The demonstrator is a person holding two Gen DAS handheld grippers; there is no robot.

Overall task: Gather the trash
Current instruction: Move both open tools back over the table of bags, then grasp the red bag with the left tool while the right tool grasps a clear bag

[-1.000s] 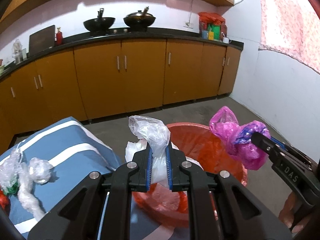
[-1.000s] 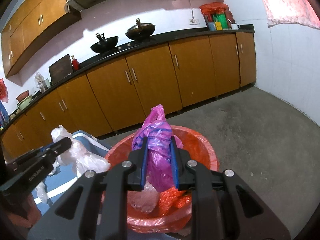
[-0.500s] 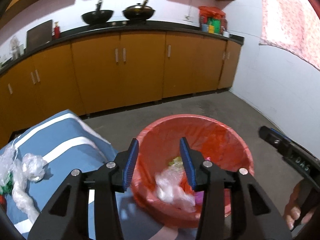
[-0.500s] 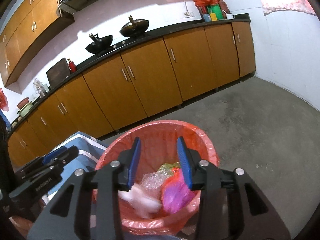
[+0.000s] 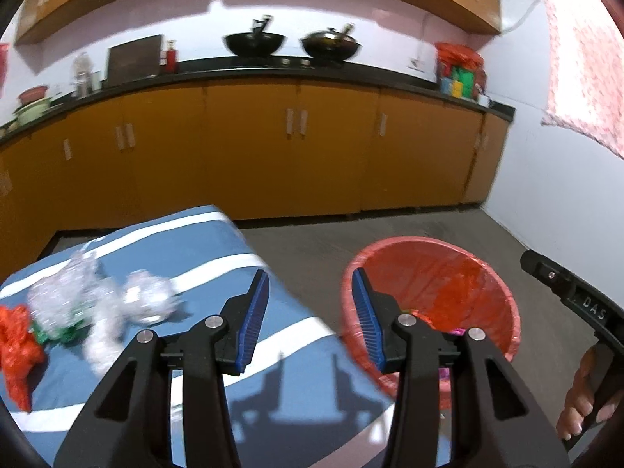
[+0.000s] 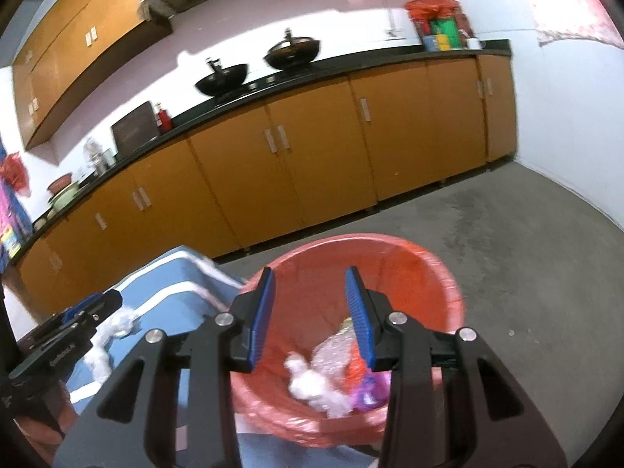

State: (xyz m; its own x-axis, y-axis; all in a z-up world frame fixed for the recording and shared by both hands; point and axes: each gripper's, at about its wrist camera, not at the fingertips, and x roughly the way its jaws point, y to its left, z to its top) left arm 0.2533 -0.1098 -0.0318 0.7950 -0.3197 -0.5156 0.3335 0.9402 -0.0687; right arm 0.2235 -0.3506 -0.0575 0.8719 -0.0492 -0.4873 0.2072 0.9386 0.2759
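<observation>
1. Left gripper: jaws opening, nothing between them; it sits left of the bin, over the striped cloth, probably aimed toward more trash.
2. Right gripper: jaws spread and empty, poised over the bin's near rim, which fits a drop just made.
3. Bin: red-lined, standing on the floor just beside the cloth's edge, so each drop is a short reach. Clear and purple scraps lie inside.
4. Remaining trash: clear, red and green plastic on the cloth, well left of the bin, awaiting pickup.
</observation>
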